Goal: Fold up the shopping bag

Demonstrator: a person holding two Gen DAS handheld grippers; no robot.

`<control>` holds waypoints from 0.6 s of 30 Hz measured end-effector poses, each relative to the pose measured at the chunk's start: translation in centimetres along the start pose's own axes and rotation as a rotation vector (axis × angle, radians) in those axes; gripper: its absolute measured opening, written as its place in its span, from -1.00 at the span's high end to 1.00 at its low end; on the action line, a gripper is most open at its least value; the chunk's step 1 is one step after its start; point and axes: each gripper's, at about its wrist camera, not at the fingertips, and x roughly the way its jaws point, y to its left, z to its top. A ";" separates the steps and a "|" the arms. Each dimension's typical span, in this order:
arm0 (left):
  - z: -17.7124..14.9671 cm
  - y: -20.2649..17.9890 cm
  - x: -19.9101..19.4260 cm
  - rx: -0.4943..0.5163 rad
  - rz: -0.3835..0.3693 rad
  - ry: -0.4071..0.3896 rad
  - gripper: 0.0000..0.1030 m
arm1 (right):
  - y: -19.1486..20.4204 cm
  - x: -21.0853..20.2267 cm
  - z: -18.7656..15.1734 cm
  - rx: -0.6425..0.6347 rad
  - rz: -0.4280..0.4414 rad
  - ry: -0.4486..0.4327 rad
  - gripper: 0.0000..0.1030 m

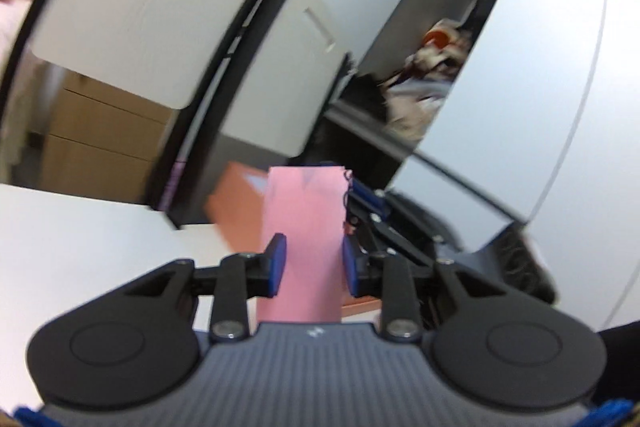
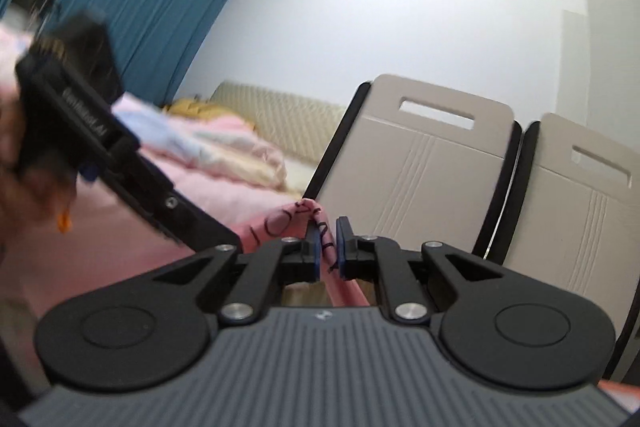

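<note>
Here pink bag [image 1: 302, 247] upright, long axis vertical, between parted left tongs [image 1: 312, 265].

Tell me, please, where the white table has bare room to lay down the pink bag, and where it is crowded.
In the left wrist view, the white table lies bare left of the pink bag, up to the beige chairs behind its far edge. To the right it is crowded: the right gripper sits close against the bag, with a dark object on the table behind it.

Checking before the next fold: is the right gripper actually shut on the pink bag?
Shut on it. The right gripper has its blue pads pressed against a bunched fold of the pink bag, with no visible gap.
</note>
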 end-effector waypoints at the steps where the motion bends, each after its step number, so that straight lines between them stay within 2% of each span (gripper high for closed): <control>1: 0.0 0.1 0.0 -0.004 -0.025 -0.008 0.39 | -0.5 -0.2 0.1 0.050 0.016 -0.014 0.79; 6: -0.5 -0.2 -0.4 0.000 -0.099 -0.047 0.32 | -4.0 0.0 0.1 0.360 0.125 -0.040 0.79; 8: -0.6 -0.4 -0.5 0.000 -0.101 -0.059 0.30 | -5.7 0.2 -0.4 0.503 0.193 -0.053 0.79; 10: -0.7 -0.5 -0.6 0.002 -0.100 -0.070 0.18 | -6.8 0.2 -0.8 0.605 0.242 -0.073 0.79; 12: -0.6 -0.6 -0.3 0.009 -0.087 -0.075 -0.10 | -7.5 0.0 -1.1 0.667 0.278 -0.094 0.79; 16: -0.8 -1.4 -0.4 0.048 -0.083 -0.083 -0.22 | -8.1 0.3 -1.2 0.744 0.367 -0.117 0.79; 18: -1.0 -1.5 -0.4 0.051 -0.078 -0.075 -0.41 | -8.0 0.4 -1.2 0.763 0.405 -0.124 0.79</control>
